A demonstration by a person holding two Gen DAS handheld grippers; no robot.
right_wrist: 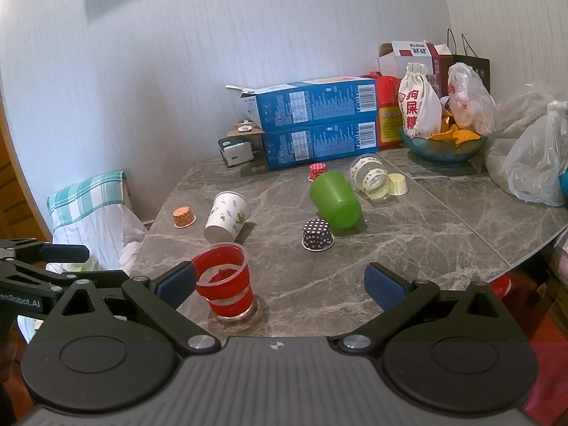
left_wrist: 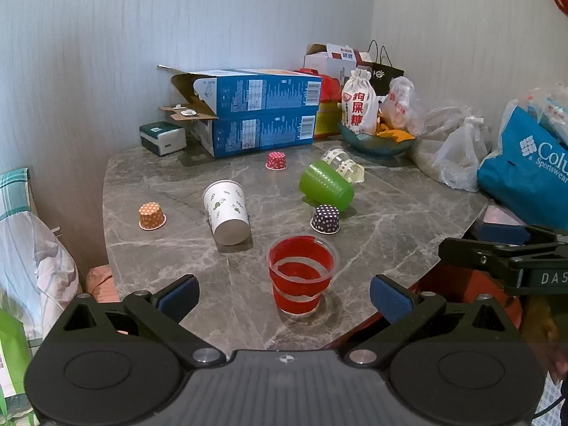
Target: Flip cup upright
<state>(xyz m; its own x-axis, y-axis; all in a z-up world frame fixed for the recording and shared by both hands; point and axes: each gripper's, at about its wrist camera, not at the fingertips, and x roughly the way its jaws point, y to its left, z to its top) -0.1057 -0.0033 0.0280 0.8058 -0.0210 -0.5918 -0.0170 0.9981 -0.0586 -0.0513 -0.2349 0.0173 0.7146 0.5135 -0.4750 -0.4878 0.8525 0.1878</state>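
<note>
A clear cup with red bands stands upright near the table's front edge, between the open fingers of my left gripper; it also shows in the right wrist view. A white paper cup, a green plastic cup and a clear patterned cup lie on their sides. My right gripper is open and empty, right of the red cup.
Small paper cups stand upside down: orange, red dotted, purple dotted, pale yellow. Blue boxes, a fruit bowl and bags crowd the back and right of the marble table.
</note>
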